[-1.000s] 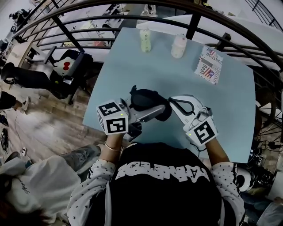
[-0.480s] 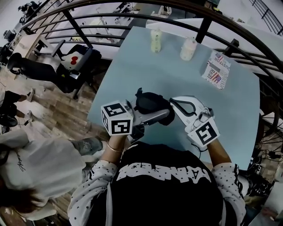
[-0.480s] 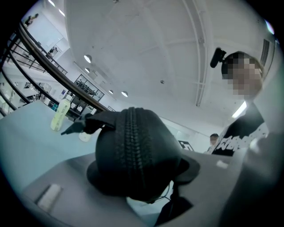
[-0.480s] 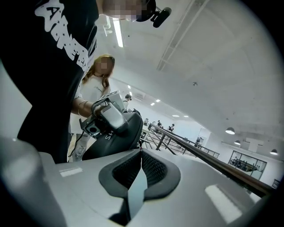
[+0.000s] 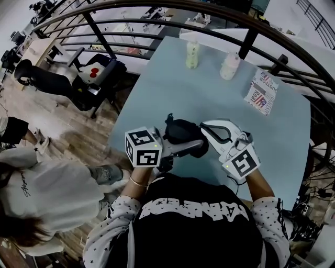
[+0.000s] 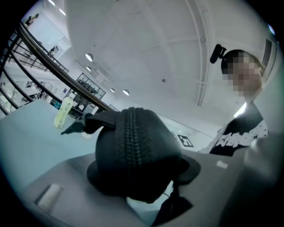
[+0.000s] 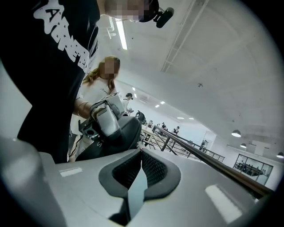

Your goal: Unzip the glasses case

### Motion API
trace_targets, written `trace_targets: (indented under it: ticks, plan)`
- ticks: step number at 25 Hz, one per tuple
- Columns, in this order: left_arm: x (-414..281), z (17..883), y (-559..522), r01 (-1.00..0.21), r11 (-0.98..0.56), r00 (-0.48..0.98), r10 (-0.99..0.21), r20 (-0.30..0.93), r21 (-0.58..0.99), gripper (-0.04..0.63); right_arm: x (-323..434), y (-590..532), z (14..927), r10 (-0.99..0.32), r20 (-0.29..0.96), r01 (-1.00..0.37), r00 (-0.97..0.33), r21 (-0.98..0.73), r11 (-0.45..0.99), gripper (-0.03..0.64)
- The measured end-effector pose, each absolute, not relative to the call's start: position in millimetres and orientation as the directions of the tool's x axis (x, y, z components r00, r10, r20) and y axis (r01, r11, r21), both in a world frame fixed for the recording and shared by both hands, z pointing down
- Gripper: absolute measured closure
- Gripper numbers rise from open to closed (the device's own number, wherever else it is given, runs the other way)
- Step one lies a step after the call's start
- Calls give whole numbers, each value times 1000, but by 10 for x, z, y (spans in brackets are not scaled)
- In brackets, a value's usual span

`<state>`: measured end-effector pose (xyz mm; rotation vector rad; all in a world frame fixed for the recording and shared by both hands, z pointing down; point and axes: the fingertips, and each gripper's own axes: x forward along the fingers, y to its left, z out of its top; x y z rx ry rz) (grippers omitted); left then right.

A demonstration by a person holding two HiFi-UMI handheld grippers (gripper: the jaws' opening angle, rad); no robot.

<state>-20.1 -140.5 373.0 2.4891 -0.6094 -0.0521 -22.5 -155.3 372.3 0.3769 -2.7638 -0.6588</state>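
Note:
The black glasses case (image 5: 181, 129) is held above the light blue table (image 5: 172, 89), and my left gripper (image 5: 191, 141) is shut on it. In the left gripper view the case (image 6: 133, 150) fills the gap between the jaws, its closed zipper (image 6: 132, 133) running over the top and a black pull tab (image 6: 77, 126) sticking out to the left. My right gripper (image 5: 207, 127) is shut with its tips at the case's right end. In the right gripper view the tips (image 7: 141, 153) meet just in front of the case (image 7: 122, 133), and I see nothing between the pads.
Two bottles (image 5: 192, 55) (image 5: 229, 65) and a printed packet (image 5: 261, 93) stand at the table's far side. A black railing (image 5: 157, 10) curves behind it. An office chair (image 5: 89, 78) and a person in white (image 5: 36, 199) are to the left.
The right gripper has edged slightly closer to the case's right end. The left gripper keeps its hold on the case. The head view has drifted.

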Motion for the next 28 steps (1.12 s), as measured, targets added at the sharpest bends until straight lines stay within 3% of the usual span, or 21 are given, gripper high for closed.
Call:
trace_targets:
  ticks: [28]
  plan:
    - [-329, 3931, -1456, -416, -740, 907, -380, 182, 529, 595, -656, -1684, 3667, -221, 220, -85, -950, 499, 863, 606]
